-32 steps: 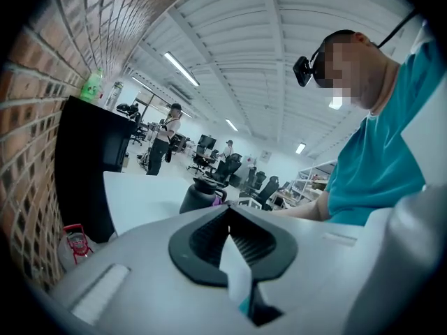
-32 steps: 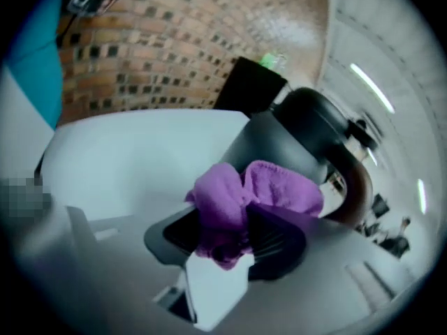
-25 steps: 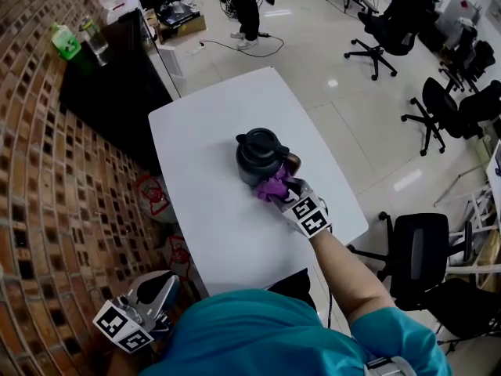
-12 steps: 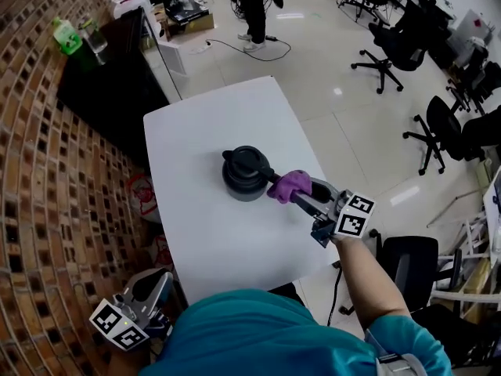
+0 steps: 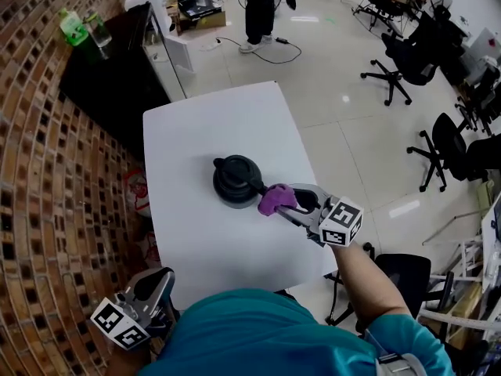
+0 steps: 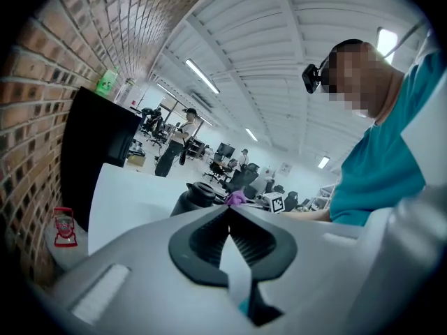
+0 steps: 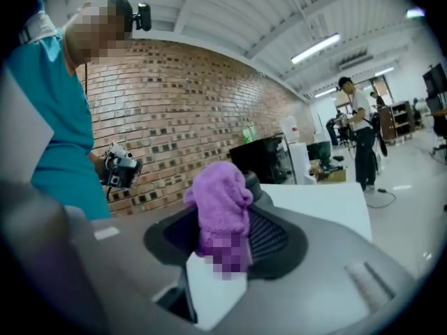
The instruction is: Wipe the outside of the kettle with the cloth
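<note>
Two jaws of the right gripper (image 5: pixel 291 203) were clamped on a bunched purple cloth (image 5: pixel 273 199). The wad stuck out past the tips, likely so fabric rather than plastic met the kettle. The cloth sat against the near right side of the dark kettle (image 5: pixel 235 180), which stood upright mid white worktop (image 5: pixel 196 124). The left gripper (image 5: pixel 149 292) hung low off the worktop's near edge, jaws together and empty, probably just parked out of the way.

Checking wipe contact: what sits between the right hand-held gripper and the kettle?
Only the purple cloth, held by the right hand-held gripper, beside the kettle; the head view shows it.
</note>
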`<state>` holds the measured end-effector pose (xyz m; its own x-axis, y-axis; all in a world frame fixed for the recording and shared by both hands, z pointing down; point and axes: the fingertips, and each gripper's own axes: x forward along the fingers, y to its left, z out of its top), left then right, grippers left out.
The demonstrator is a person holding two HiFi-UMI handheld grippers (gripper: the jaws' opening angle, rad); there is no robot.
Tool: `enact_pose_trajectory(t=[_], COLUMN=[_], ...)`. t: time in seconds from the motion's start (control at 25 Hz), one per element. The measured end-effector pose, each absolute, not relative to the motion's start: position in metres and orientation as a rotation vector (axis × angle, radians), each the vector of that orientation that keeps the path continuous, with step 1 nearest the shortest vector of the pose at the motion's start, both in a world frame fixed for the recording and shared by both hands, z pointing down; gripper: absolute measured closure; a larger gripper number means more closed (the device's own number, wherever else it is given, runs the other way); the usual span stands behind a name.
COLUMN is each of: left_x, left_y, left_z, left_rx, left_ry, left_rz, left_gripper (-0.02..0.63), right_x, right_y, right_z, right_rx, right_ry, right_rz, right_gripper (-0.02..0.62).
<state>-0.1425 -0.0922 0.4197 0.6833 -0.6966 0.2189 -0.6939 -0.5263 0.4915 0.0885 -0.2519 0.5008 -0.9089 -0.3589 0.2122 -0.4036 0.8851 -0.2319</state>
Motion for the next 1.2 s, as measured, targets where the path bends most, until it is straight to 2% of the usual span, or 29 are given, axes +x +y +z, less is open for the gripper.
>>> enact_pose_trajectory(t=[0.16,0.28,0.44,0.6,0.88,1.2], left_x=[-0.141,-0.144,-0.152,-0.157,-0.144,-0.164], left_y=[-0.09,-0.09,-0.089,-0.088,-0.087,-0.09], left_z=[0.425,0.425,0.427,0.433,0.427,0.424], left_rx=[2.327,2.323,2.312,2.304,2.303,2.318], left_ry=[-1.075,-1.079,-1.088,-1.082,-1.025,-1.086], left_rz=[-0.005,-0.001,0.01,0.024,0.009,0.0], left_gripper=[0.606,0.606,0.606,0.606,0.606,0.606], right_x=[0.083,0.09,0.109,0.098,0.092,0.094], right_y=[-0.251,-0.249,-0.237,-0.231,-0.233,-0.248], right_z=[0.496,0.499,0.535,0.579,0.607,0.502], right_rx=[0.609,0.645,0.688,0.645,0.596,0.632], right_ry=[-2.938,-3.007,-2.96,-2.821,-2.707,-2.856], right_rz=[0.328,0.429,0.568,0.542,0.515,0.285], right_gripper=[0.417,0.417,0.417,0.417,0.416,0.416])
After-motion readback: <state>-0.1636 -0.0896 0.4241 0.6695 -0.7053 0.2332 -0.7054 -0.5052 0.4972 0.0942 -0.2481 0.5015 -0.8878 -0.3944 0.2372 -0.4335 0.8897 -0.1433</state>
